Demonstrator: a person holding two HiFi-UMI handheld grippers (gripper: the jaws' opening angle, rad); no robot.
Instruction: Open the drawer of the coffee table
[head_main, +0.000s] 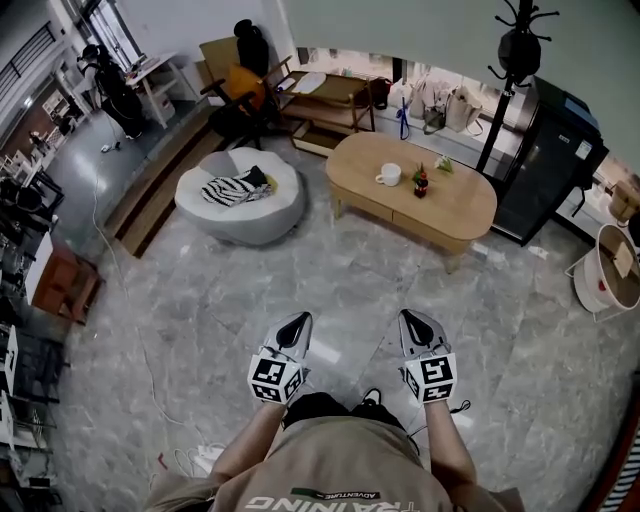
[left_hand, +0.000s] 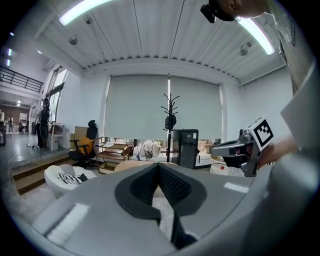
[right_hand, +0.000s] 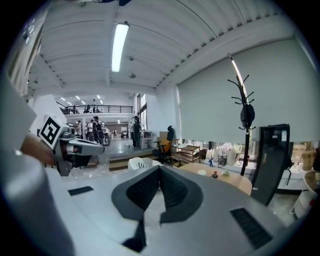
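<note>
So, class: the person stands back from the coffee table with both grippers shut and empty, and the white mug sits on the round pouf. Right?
Not quite. The head view shows the white mug on the coffee table, not on the round pouf. The rest stands: the person is back from the table, with the left gripper and right gripper shut and empty.
</note>
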